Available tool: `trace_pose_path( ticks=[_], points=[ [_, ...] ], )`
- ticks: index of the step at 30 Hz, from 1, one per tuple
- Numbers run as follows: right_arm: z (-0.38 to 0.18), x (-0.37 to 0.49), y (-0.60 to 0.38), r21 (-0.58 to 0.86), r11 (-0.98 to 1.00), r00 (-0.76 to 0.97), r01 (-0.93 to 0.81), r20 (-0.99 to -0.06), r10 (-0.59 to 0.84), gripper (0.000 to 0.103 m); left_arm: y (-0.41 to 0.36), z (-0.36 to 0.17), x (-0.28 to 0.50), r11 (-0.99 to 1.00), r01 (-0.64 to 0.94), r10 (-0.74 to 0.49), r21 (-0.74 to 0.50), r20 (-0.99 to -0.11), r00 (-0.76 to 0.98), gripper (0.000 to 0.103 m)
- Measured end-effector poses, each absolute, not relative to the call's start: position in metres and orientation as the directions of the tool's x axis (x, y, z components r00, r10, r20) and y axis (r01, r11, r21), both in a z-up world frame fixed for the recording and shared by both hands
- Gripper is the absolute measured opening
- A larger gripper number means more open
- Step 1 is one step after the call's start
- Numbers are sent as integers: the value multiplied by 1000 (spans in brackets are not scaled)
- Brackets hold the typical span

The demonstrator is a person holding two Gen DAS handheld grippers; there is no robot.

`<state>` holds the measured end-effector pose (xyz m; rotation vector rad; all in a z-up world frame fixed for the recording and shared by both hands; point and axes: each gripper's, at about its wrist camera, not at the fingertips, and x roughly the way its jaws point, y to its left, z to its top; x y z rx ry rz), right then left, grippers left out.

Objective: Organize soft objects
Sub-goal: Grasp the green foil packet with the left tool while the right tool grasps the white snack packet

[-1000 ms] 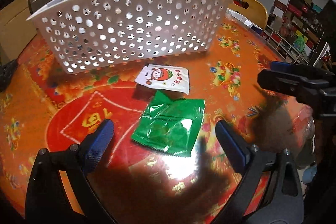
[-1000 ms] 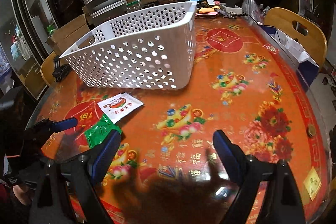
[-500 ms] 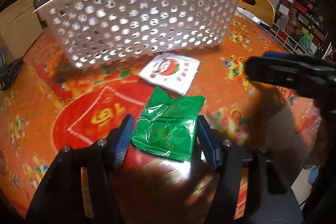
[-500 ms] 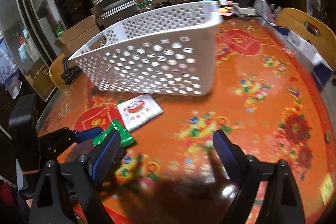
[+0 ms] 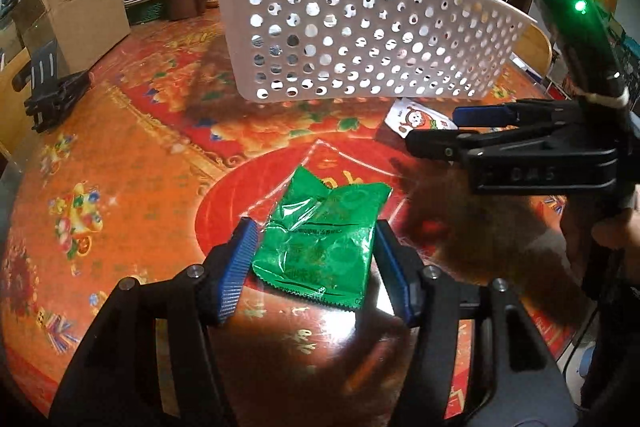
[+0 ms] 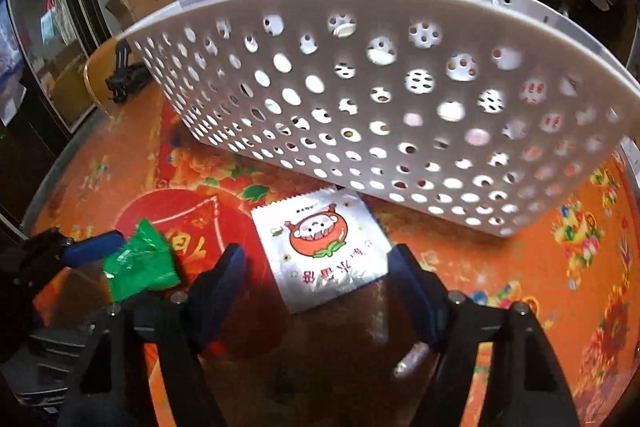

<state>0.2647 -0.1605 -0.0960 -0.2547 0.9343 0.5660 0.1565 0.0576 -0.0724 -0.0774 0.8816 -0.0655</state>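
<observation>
**Two packets, one claw on each**

The green packet [image 5: 320, 243] is lying on the table [image 5: 132, 163], in front of the white perforated basket [image 5: 360, 39], on the red medallion of the tablecloth. My left claw [image 5: 316, 267] is bracketing it, one blue pad at each side edge of the crinkled foil; the pads are sitting right against the packet, though I cannot tell whether they are squeezing it yet. The packet is resting flat, not lifted.

The white packet [image 6: 324, 247] with the cartoon face is lying closer to the basket, just before its front wall, near the green packet but apart from it. My right claw [image 6: 320, 279] is straddling its near end, jaws narrowed to about the packet's width, pads beside its edges with a sliver of tablecloth showing on either side.

The basket is standing upright behind both packets. To the left of the basket, a black clip-like tool [image 5: 52, 95] is lying on the table edge, beside cardboard boxes [image 5: 76, 7].
</observation>
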Motion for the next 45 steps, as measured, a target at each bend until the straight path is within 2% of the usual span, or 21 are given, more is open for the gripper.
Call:
trace_pose_path(
  ticks=[2, 6, 12, 15, 18, 20, 26, 30, 31, 32, 43, 45],
  points=[
    [-97, 265, -155, 2, 827, 476, -563, -817, 326, 69, 61, -73, 157, 994, 28, -100, -107, -764, 637, 57],
    [-99, 261, -146, -56, 819, 499, -571, -816, 292, 67, 59, -76, 163, 992, 31, -111, -119, -761, 639, 57],
    [-100, 260, -143, -55, 813, 494, -579, -817, 296, 62, 58, -75, 160, 992, 31, -113, -122, -759, 641, 57],
    [-99, 256, -143, -56, 806, 493, -590, -815, 304, 56, 58, -75, 160, 992, 30, -113, -122, -759, 642, 57],
    [-98, 253, -142, -57, 798, 489, -599, -816, 308, 48, 58, -76, 161, 992, 30, -112, -121, -759, 642, 57],
    [-97, 252, -140, -57, 791, 480, -610, -820, 311, 38, 58, -76, 161, 992, 31, -113, -122, -759, 642, 57],
    [-95, 247, -138, -67, 774, 471, -629, -825, 312, 19, 58, -76, 161, 992, 31, -115, -124, -758, 642, 57],
    [-93, 247, -141, -31, 766, 441, -641, -832, 335, 11, 58, -76, 160, 992, 30, -115, -125, -757, 643, 57],
    [-92, 248, -143, -19, 767, 435, -642, -832, 344, 2, 58, -76, 160, 992, 31, -116, -126, -757, 643, 57],
    [-92, 247, -143, -25, 767, 436, -642, -834, 337, 0, 58, -76, 160, 991, 31, -117, -127, -757, 643, 57],
    [-83, 247, -173, 21, 798, 459, -602, -809, 368, 1, 59, -76, 160, 990, 35, -124, -133, -755, 644, 57],
    [-82, 250, -173, 12, 799, 466, -602, -807, 363, 7, 59, -76, 160, 991, 36, -124, -132, -755, 644, 57]
  ],
)
